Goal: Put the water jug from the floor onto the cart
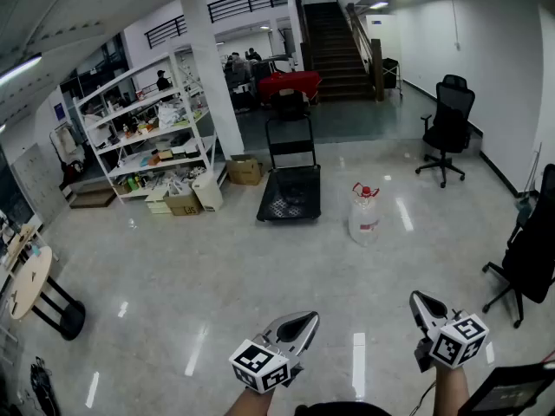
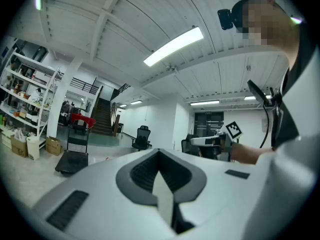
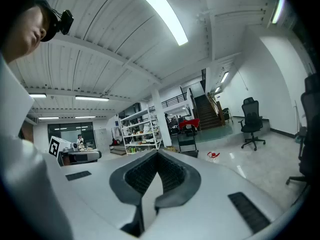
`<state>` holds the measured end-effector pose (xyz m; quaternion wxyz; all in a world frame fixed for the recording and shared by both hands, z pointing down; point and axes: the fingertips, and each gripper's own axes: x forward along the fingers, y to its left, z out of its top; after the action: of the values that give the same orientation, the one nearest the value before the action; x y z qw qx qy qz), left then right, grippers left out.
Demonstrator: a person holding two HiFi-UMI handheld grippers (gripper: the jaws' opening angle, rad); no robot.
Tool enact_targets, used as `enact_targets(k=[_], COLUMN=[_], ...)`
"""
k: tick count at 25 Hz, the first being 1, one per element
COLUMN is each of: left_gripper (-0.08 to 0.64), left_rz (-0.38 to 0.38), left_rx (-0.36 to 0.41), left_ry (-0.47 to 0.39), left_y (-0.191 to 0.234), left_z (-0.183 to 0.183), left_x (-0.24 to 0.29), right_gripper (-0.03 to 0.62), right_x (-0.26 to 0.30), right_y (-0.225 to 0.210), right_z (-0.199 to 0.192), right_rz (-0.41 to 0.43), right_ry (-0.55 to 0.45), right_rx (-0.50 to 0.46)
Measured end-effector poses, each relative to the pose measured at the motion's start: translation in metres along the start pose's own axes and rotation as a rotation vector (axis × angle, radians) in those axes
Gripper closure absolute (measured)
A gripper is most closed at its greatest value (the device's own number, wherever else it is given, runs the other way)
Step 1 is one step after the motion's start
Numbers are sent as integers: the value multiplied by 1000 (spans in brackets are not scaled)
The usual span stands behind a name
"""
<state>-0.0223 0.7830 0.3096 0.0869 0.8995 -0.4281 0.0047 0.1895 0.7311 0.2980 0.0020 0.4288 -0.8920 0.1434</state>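
Observation:
The water jug (image 1: 364, 217), clear with a red cap and a red label, stands upright on the shiny floor well ahead of me. Just to its left lies the black flat cart (image 1: 290, 195) with its upright handle at the far end; nothing is on it. My left gripper (image 1: 310, 319) and right gripper (image 1: 415, 300) are held low and near me, both shut and holding nothing, far short of the jug. The right gripper view shows the jug (image 3: 213, 155) small beside the cart (image 3: 188, 146). In the left gripper view the cart (image 2: 72, 162) lies far off at the left.
White shelves (image 1: 147, 137) with boxes (image 1: 245, 171) stand at the back left beside a white pillar (image 1: 217, 76). A black office chair (image 1: 449, 126) is at the back right, another chair (image 1: 531, 254) at the right edge. A round table (image 1: 30, 282) is at the left.

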Motion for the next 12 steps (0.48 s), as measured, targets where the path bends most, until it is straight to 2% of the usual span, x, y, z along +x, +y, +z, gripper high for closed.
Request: enact_targets(k=[12], left_gripper=[560], left_rz=[-5], left_rx=[11], left_ry=[10], left_y=[-3], left_z=[0], left_x=[21], right_gripper=[591], right_x=[-1], right_y=[-20], right_z=[6], right_rz=[-17], right_ry=[-1], right_rx=[-16])
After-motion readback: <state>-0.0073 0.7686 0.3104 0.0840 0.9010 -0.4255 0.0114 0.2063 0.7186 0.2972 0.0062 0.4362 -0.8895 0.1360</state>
